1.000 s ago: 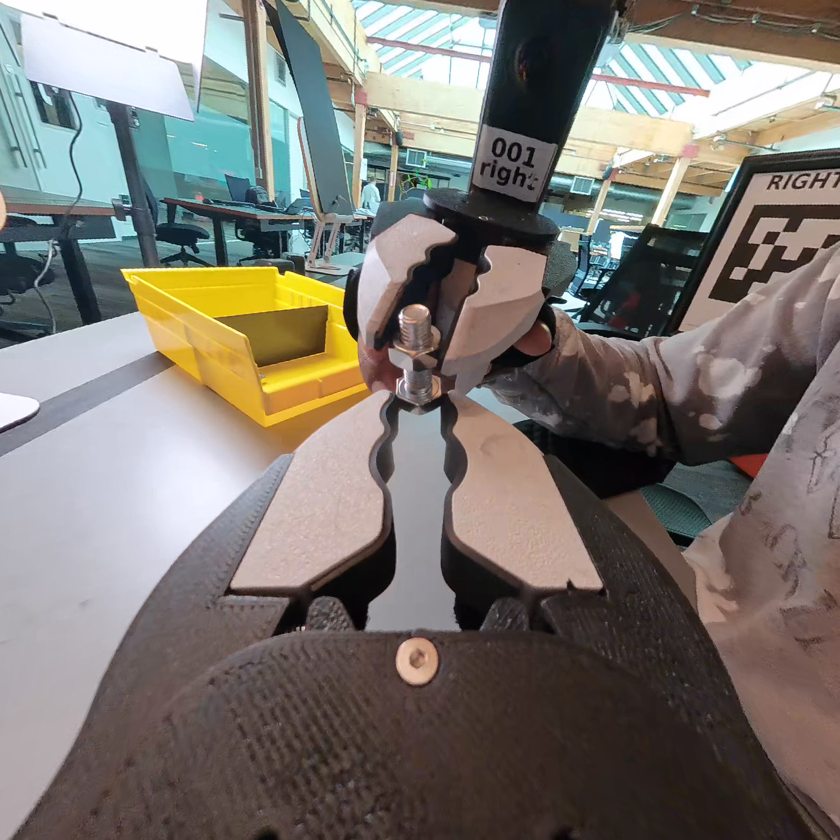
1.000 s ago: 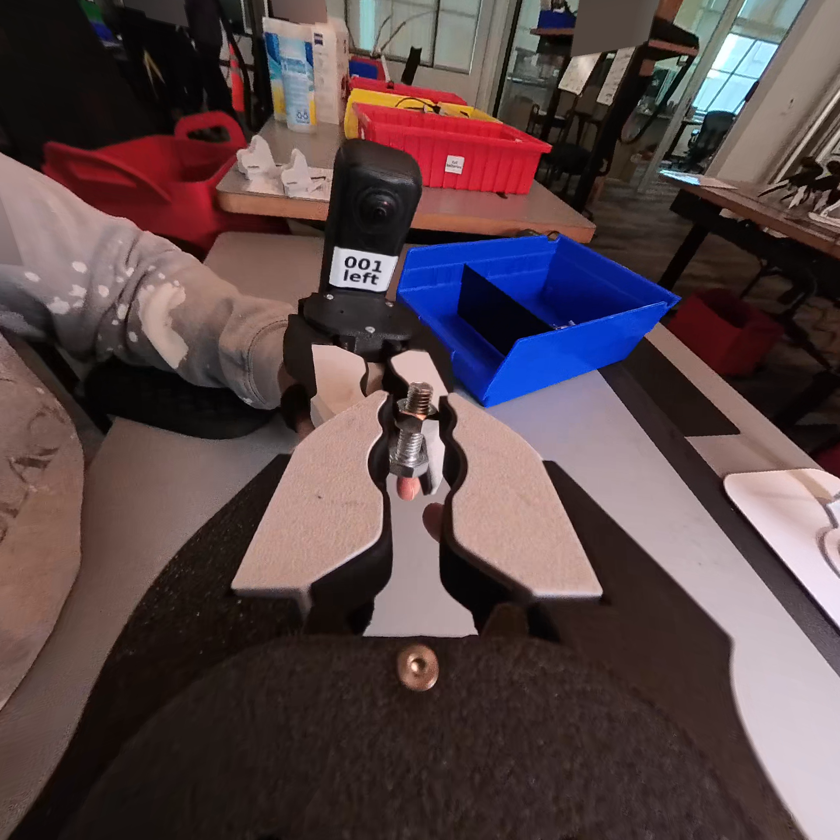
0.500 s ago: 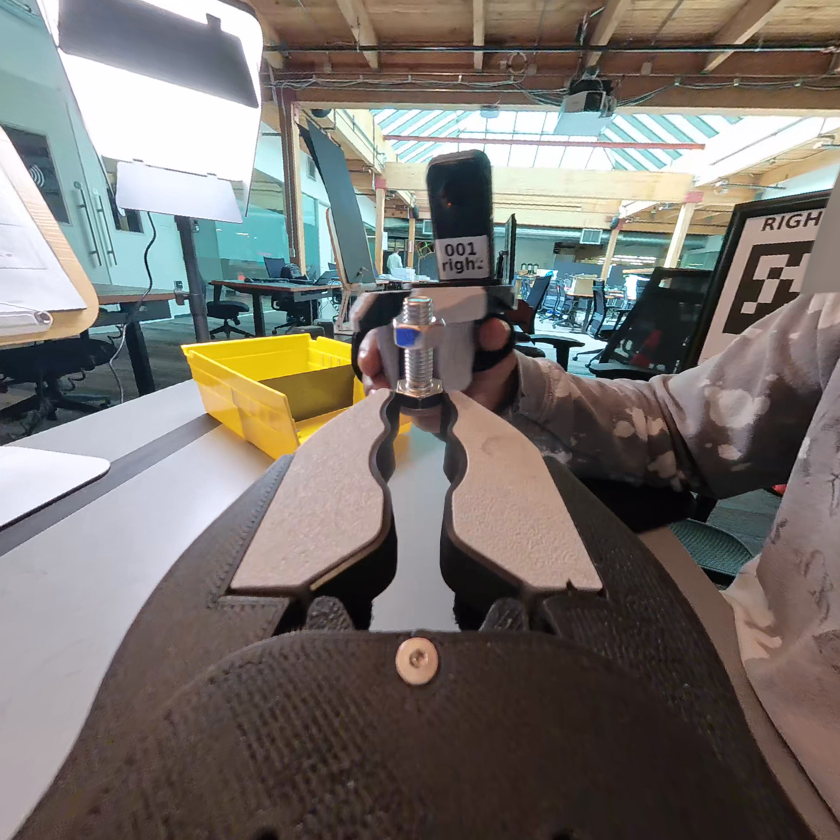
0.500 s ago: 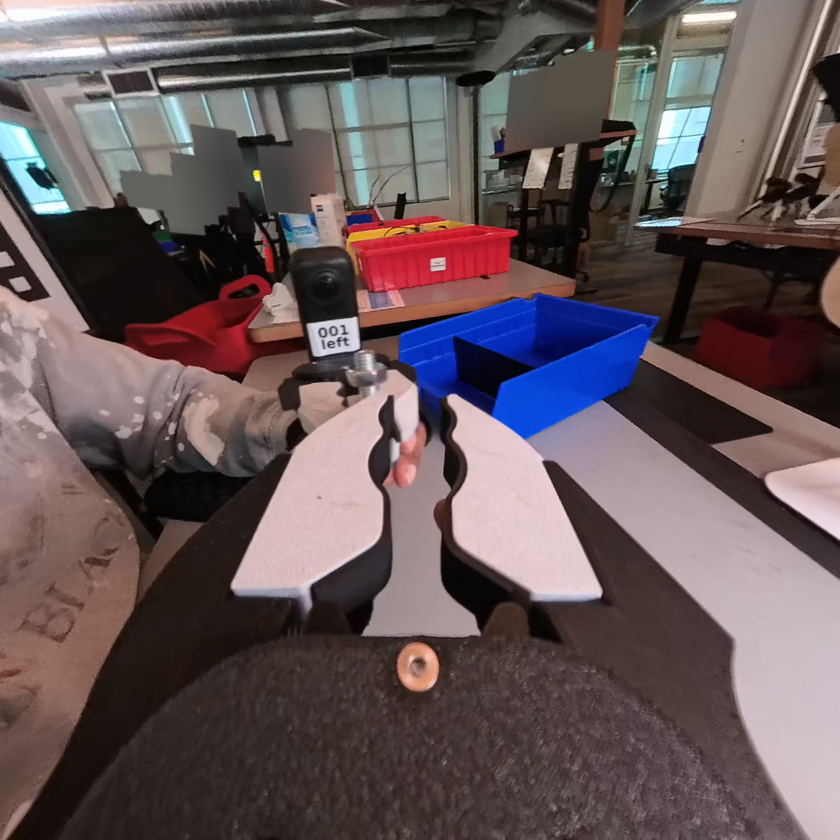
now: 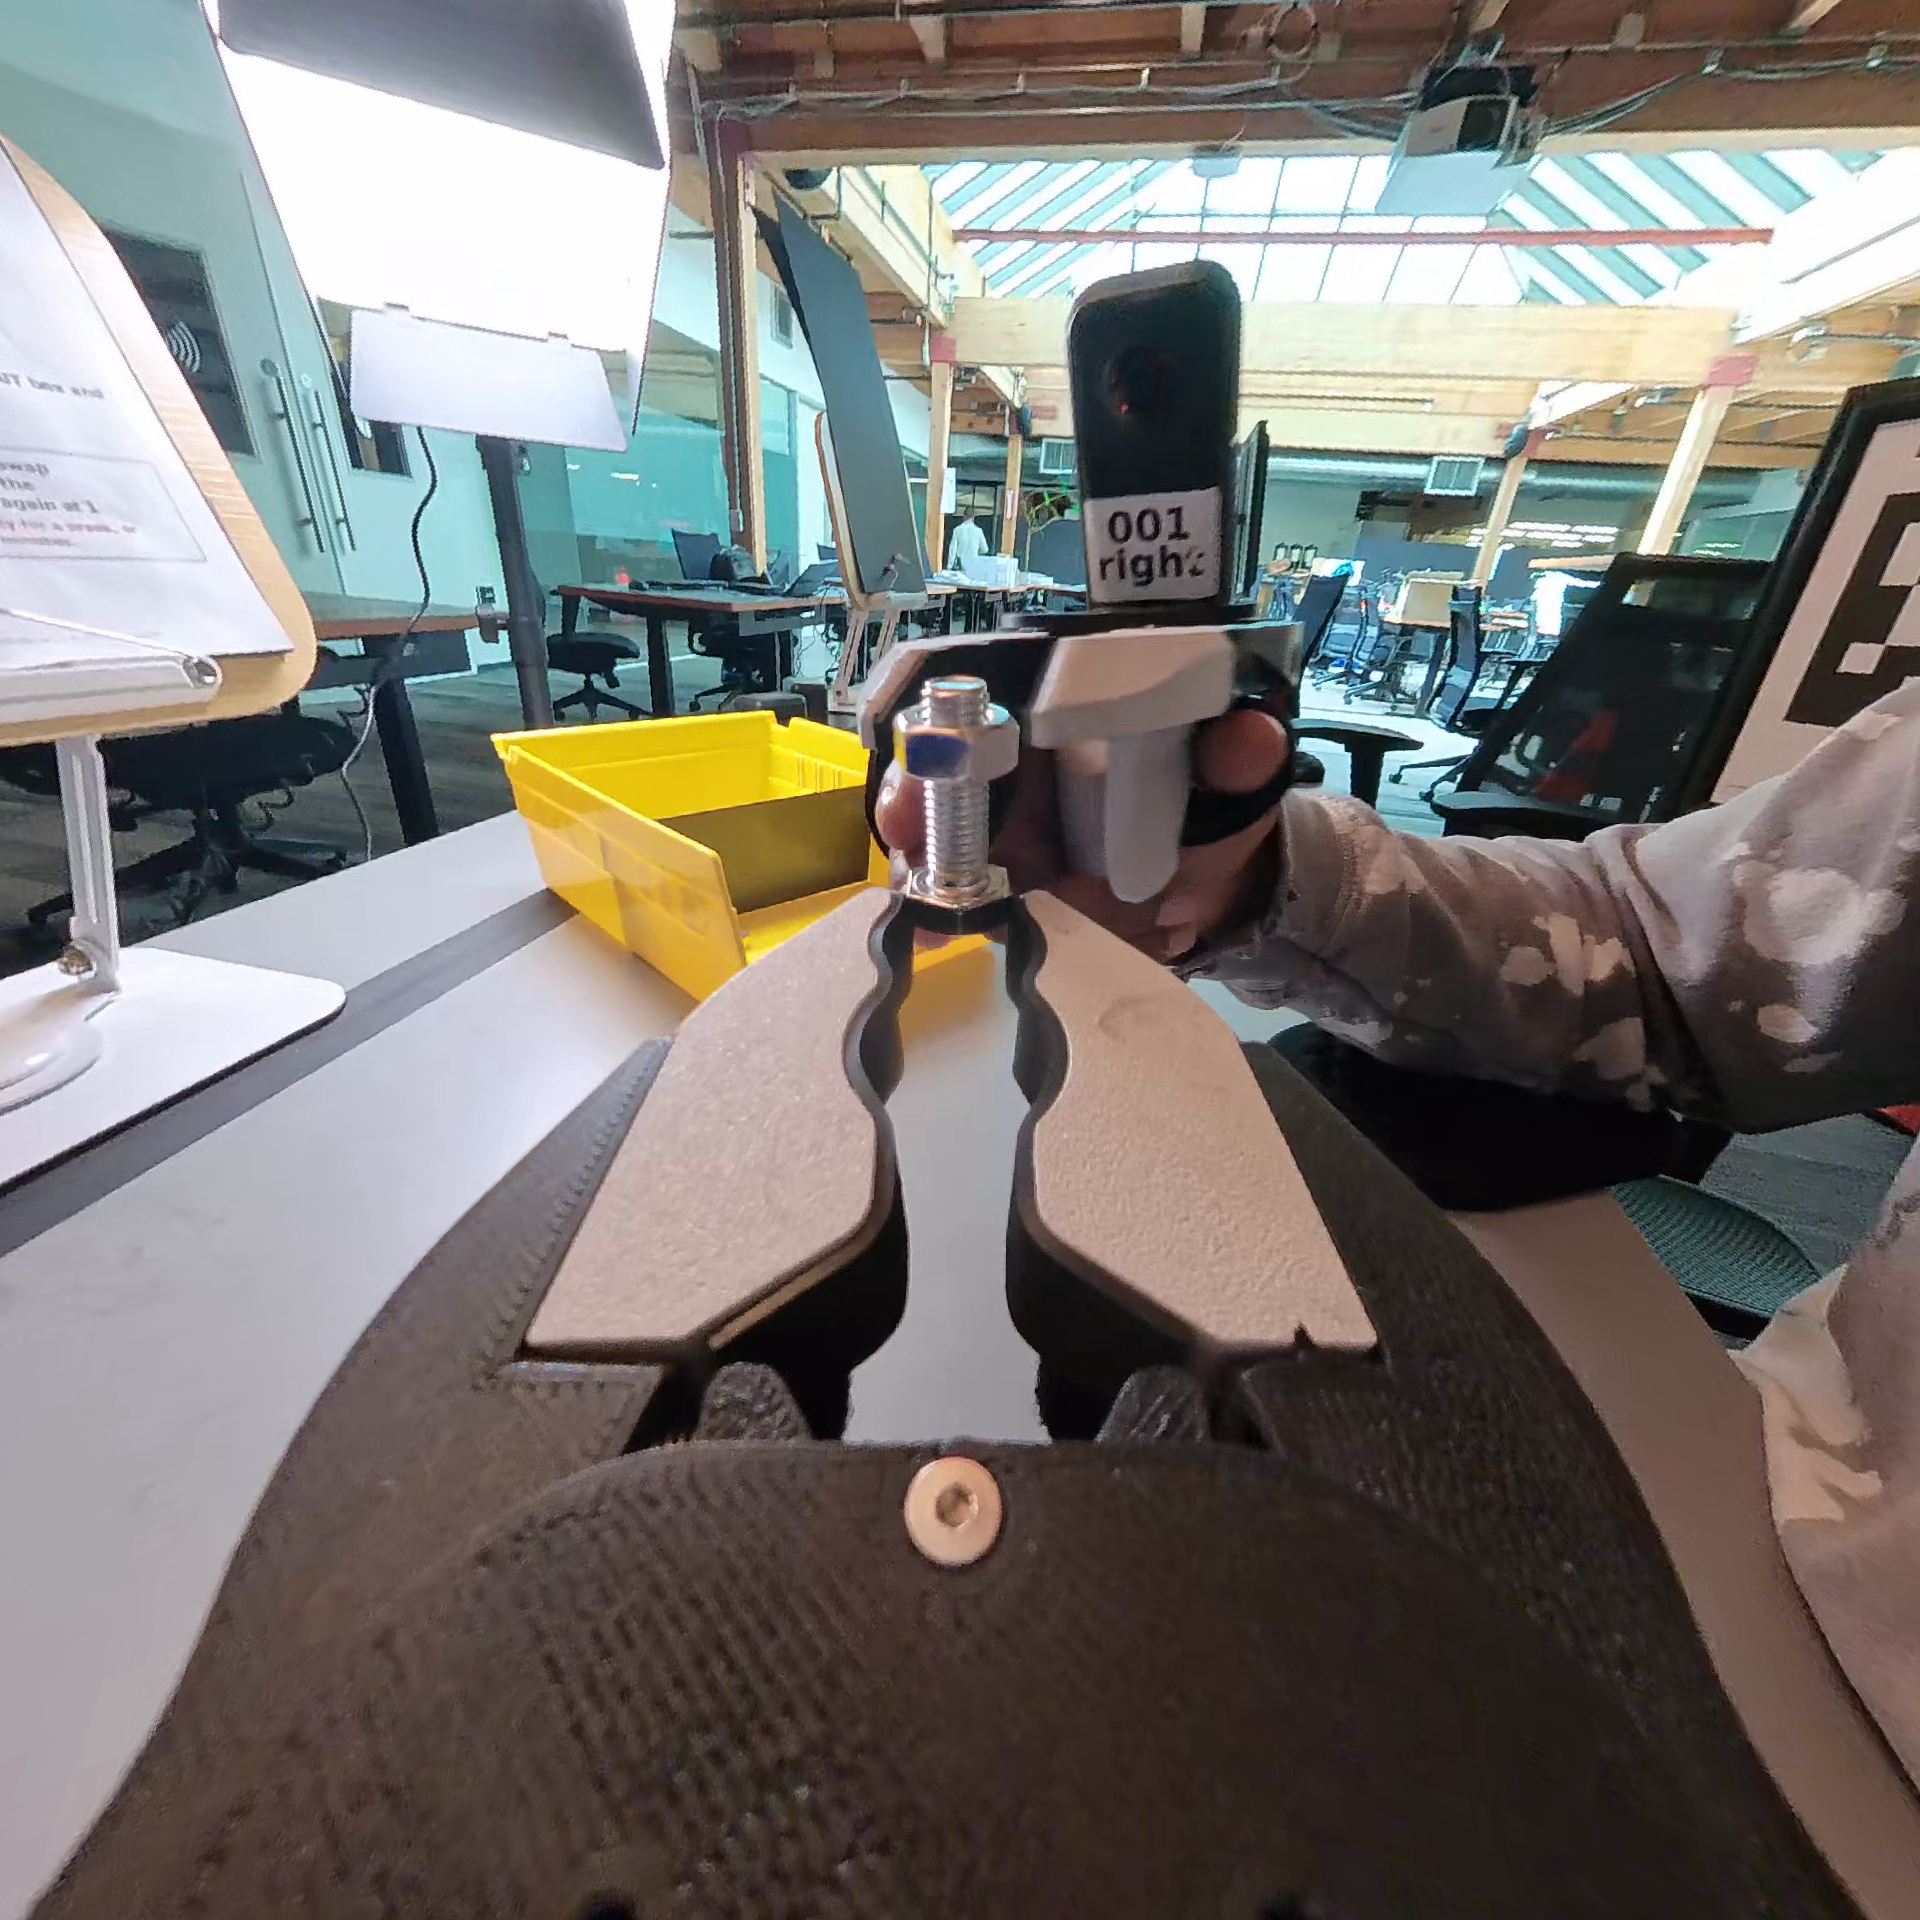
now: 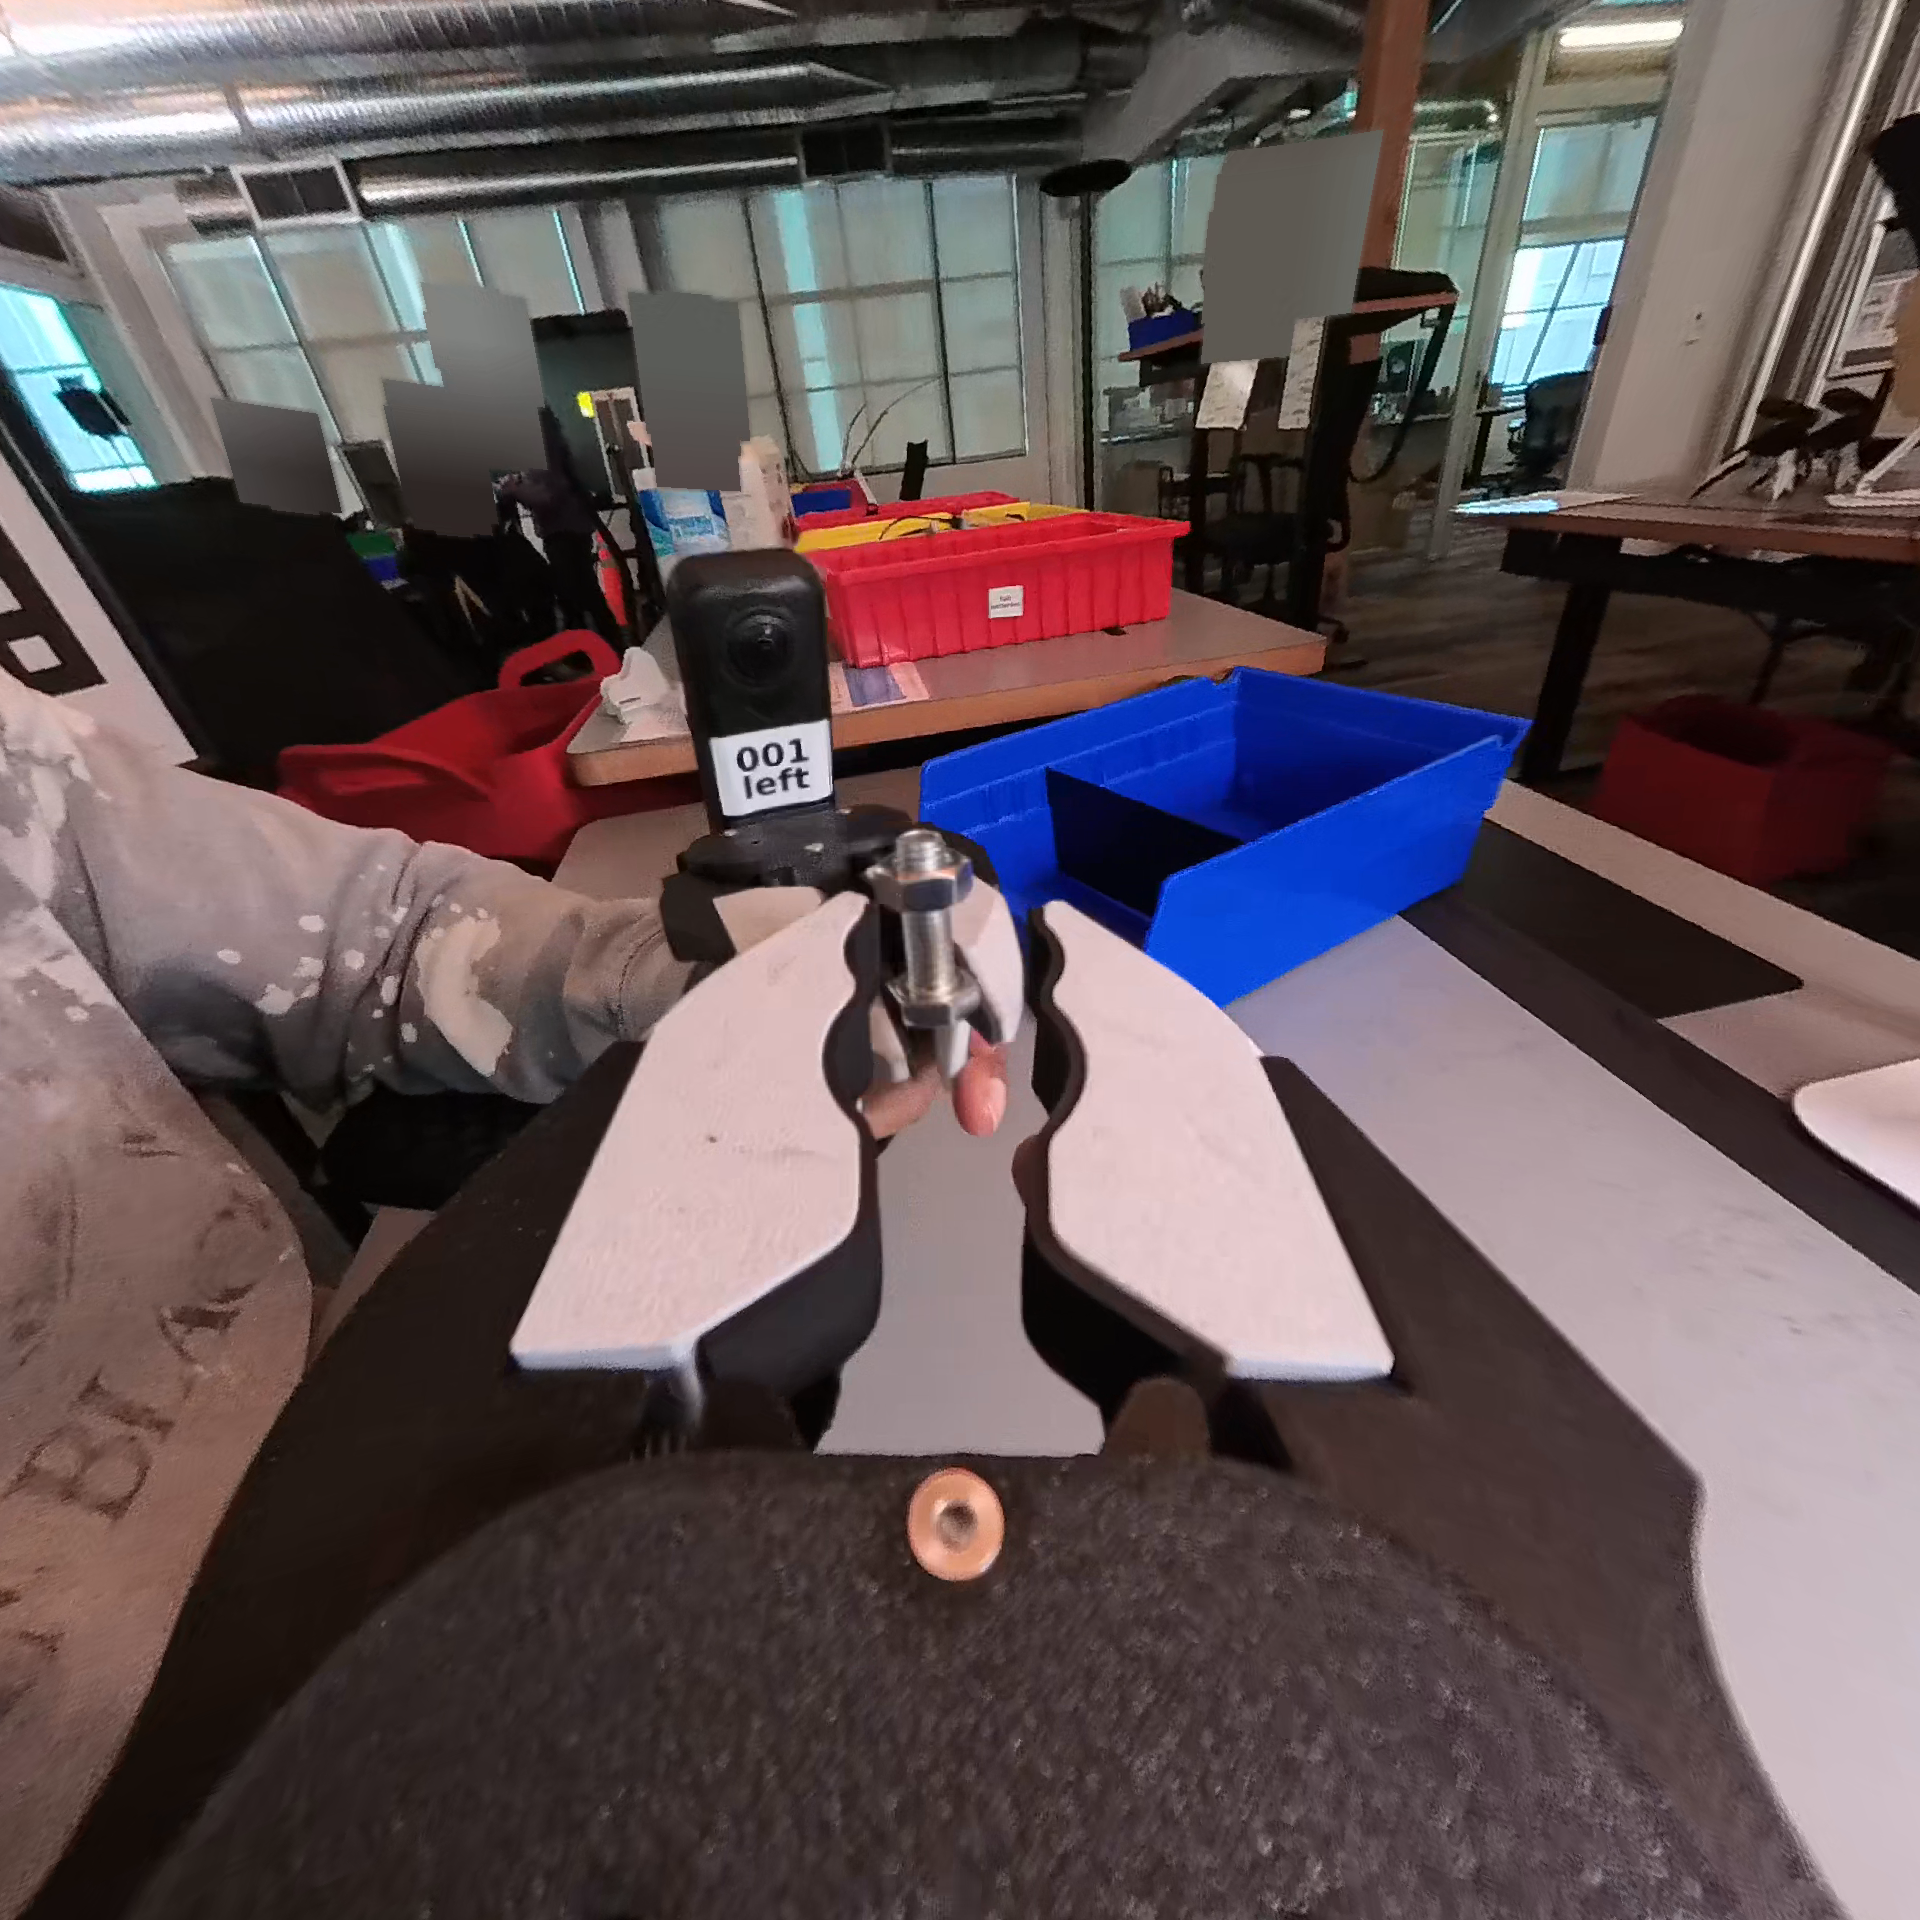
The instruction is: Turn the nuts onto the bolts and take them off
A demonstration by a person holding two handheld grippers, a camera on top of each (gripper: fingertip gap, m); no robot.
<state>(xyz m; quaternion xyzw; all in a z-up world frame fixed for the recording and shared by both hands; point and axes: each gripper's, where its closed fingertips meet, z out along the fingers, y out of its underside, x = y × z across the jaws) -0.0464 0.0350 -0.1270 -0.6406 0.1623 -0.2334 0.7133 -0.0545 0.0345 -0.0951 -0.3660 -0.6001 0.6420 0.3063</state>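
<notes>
— Where's the bolt (image 5: 954,821)?
— Upright above the table (image 5: 312,1195), its head clamped in the left tongs (image 5: 953,914), with the nut (image 5: 951,740) near its top.
— And the right tongs (image 6: 951,935)?
— Spread apart, gripping nothing, just near of the bolt; blue bin (image 6: 1299,790) far right, yellow bin (image 5: 665,821) far left.

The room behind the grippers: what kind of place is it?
Probably an open-plan office or lab workspace: rows of desks with office chairs, exposed wooden ceiling beams, and plastic parts bins, one yellow, one blue.

bolt (image 5: 948,821) upright between facing grippers, nut (image 5: 954,740) near its top
</notes>
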